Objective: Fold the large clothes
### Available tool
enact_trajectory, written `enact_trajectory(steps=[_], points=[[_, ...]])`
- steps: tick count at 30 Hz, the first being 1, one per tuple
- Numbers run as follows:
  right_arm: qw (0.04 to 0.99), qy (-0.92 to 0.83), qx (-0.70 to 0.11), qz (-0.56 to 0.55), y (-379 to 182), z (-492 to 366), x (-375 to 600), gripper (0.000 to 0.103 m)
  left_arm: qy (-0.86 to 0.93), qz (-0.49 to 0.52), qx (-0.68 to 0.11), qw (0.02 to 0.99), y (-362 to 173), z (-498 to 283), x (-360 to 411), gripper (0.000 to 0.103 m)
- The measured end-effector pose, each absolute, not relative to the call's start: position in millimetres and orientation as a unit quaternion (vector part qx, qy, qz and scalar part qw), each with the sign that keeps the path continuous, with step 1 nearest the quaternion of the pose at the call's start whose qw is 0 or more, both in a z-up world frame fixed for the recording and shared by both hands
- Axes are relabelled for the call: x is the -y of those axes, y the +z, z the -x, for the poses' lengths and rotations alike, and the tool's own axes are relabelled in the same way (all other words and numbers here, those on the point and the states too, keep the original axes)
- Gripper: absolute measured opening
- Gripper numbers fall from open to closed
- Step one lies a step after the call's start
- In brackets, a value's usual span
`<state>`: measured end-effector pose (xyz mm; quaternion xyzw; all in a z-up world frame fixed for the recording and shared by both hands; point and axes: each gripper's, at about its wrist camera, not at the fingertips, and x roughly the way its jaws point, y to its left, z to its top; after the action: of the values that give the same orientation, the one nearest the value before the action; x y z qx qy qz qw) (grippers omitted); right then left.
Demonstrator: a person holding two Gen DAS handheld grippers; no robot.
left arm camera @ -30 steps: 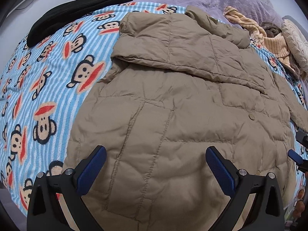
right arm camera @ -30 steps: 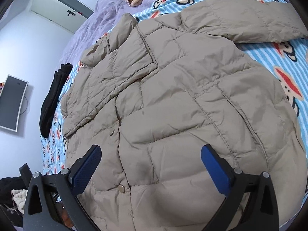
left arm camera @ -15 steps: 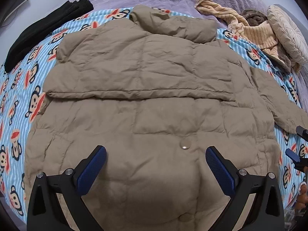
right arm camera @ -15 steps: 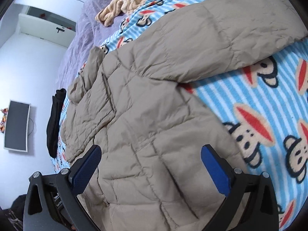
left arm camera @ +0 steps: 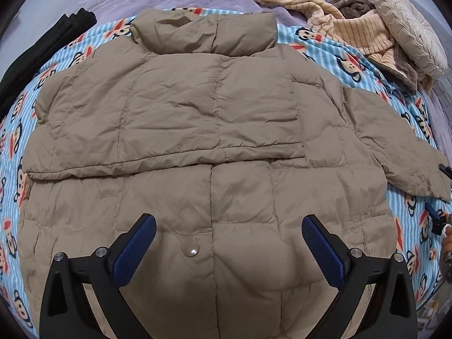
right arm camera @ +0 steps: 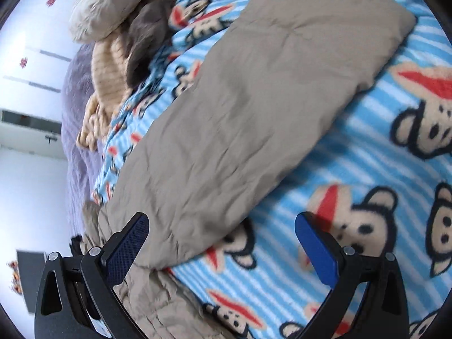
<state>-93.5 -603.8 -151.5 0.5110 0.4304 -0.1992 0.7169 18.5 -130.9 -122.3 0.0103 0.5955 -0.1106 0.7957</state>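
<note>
Your left claw [left arm camera: 228,241] hangs wide and empty above the lower front of the tan puffer jacket [left arm camera: 214,147], spread flat on the monkey-print blanket [left arm camera: 325,42] with one sleeve folded across its chest. Your right claw [right arm camera: 221,244], also wide and empty, straddles the edge of the jacket's outstretched sleeve [right arm camera: 254,107] on that blanket [right arm camera: 367,175].

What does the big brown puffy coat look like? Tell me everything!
The coat is tan, quilted in puffy squares, and wrinkled like thin nylon. It lies flat, front up, on the monkey blanket, with its stand-up collar at the far end. One sleeve is folded across the chest; the other sleeve stretches out onto the blanket. A shiny snap button sits near the hem. Neither gripper is holding it.
</note>
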Motion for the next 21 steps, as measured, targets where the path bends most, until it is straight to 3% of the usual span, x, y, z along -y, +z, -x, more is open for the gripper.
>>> enact_trajectory(steps=[9, 11, 12, 13, 14, 15, 21], points=[[0.694, -0.181, -0.346, -0.605, -156, 71, 663, 0.102, -0.096, -0.001, -0.566, 0.819, -102, -42, 135, 0.103], [0.684, -0.17, -0.34, -0.623, -160, 63, 661, 0.095, -0.091, 0.007, -0.56, 0.824, -96, -46, 132, 0.103], [0.676, -0.156, -0.344, -0.632, -164, 57, 660, 0.072, -0.09, 0.011, -0.558, 0.825, -93, -48, 129, 0.103], [0.673, -0.145, -0.355, -0.633, -167, 50, 657, 0.056, -0.091, 0.017, -0.556, 0.826, -91, -49, 126, 0.103], [0.673, -0.135, -0.369, -0.627, -169, 46, 655, 0.03, -0.092, 0.023, -0.555, 0.827, -91, -50, 123, 0.103], [0.676, -0.13, -0.381, -0.617, -170, 40, 652, 0.015, -0.093, 0.027, -0.554, 0.827, -91, -51, 121, 0.103], [0.726, -0.108, -0.376, -0.565, -142, 18, 626, 0.012, -0.093, 0.053, -0.564, 0.819, -102, -53, 97, 0.103]])
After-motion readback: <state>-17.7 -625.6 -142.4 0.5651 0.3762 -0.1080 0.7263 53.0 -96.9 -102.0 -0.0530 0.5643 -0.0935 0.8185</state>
